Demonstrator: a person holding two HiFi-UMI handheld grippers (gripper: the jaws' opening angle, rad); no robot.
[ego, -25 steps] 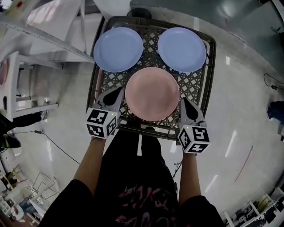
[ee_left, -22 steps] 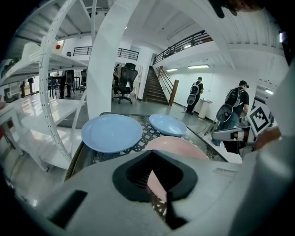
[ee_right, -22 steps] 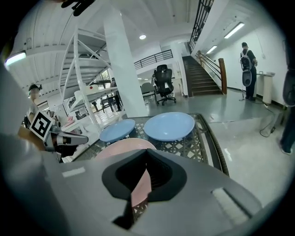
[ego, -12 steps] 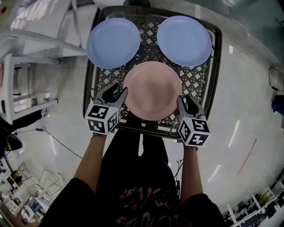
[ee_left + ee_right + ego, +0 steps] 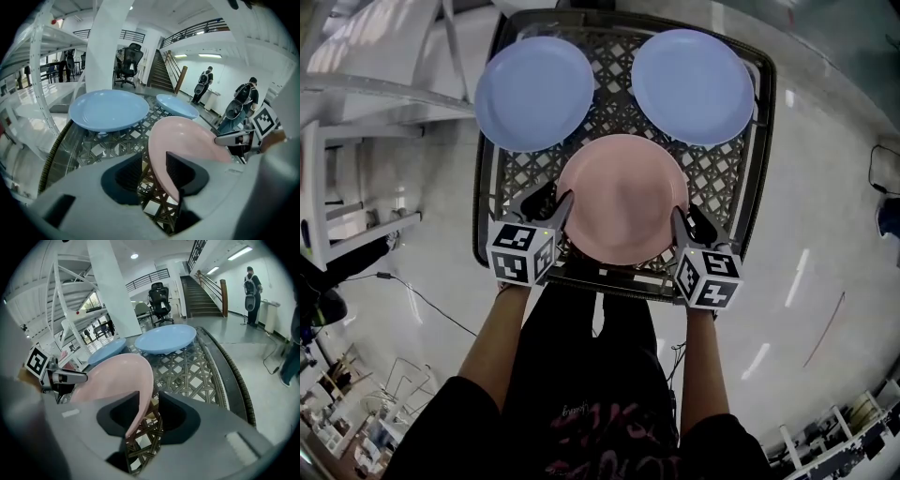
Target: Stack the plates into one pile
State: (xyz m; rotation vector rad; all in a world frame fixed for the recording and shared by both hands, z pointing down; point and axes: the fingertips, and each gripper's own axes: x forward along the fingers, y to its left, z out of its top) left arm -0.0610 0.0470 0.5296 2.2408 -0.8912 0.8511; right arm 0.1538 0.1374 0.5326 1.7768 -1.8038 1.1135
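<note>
A pink plate (image 5: 623,197) lies at the near middle of a dark lattice table (image 5: 717,178). Two blue plates sit behind it, one at the back left (image 5: 534,94) and one at the back right (image 5: 692,84). My left gripper (image 5: 551,202) is at the pink plate's left edge, jaws wide, with the rim (image 5: 161,159) between them and a gap on the outer side. My right gripper (image 5: 688,217) is at the plate's right edge. Its jaws are opening, and the rim (image 5: 140,404) stands between them without being pressed.
The table's dark raised border (image 5: 619,281) runs just in front of both grippers. White shelving (image 5: 366,84) stands to the left on a glossy floor. Far off, people (image 5: 243,101) stand near a staircase.
Both grippers went from shut beside the pink plate to open, and moved slightly forward so the plate's rim now sits between each pair of jaws.
</note>
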